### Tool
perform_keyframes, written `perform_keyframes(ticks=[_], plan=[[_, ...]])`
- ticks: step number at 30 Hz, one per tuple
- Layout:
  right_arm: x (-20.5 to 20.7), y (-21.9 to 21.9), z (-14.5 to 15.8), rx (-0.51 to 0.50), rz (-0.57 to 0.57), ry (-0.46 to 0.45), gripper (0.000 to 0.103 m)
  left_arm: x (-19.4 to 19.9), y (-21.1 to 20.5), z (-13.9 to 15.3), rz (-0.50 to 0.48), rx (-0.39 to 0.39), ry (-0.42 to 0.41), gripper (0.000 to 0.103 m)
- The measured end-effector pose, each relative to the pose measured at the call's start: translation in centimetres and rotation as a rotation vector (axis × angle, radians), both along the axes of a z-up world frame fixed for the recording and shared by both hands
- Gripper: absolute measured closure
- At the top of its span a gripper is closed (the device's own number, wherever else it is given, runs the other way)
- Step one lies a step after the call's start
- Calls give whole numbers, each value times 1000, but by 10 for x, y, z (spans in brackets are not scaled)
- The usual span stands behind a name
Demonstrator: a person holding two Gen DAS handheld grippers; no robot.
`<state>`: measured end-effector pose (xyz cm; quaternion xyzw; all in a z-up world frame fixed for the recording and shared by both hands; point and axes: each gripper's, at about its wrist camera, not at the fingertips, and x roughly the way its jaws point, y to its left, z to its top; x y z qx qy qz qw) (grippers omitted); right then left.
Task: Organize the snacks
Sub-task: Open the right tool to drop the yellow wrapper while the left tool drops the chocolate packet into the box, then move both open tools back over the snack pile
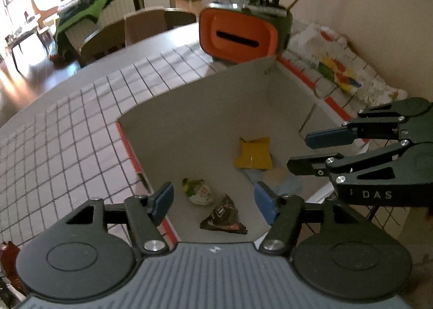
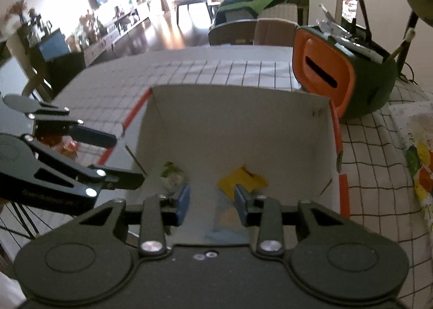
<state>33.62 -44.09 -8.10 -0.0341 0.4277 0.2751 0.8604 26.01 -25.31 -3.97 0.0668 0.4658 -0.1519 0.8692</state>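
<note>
An open white cardboard box (image 1: 216,108) (image 2: 238,124) with orange-red edges stands on the checked tablecloth. On its floor lie a yellow packet (image 1: 253,153) (image 2: 243,180), a green-and-white packet (image 1: 197,191) (image 2: 171,173), a black packet (image 1: 224,218) and a pale blue packet (image 1: 281,181). My left gripper (image 1: 215,203) (image 2: 128,160) hovers open over the box's near left side, with nothing between its blue pads. My right gripper (image 2: 211,200) (image 1: 299,151) hangs over the near right side. Its pads are apart by a narrower gap and hold nothing.
An orange-and-green holder (image 1: 238,35) (image 2: 324,73) with brushes stands just behind the box. A colourful printed bag (image 1: 338,70) lies to its right by the wall. Something red (image 2: 66,145) lies on the cloth left of the box. Chairs with a green jacket (image 1: 89,11) stand beyond the table.
</note>
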Motion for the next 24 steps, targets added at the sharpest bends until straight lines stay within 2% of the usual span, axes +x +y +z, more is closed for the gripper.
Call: perform_keyframes(ticks=[5,9,13,18,24], plan=[[-10,8,13,32,-26,-27,57,-16,16,14,0,-20,-45,34],[-22,19,23,45,-30,-53,40,-29,32,23,8,-35,-81,32],[-35,31,31,64,-35,-73,31,-40,52,31,20,-53,-111,31],[-49,53,41,103,-36,-82,19,-58,81,41,38,-69,-162,26],[-63,85,49,141,-31,-99,9,-81,121,47,68,-76,-195,20]])
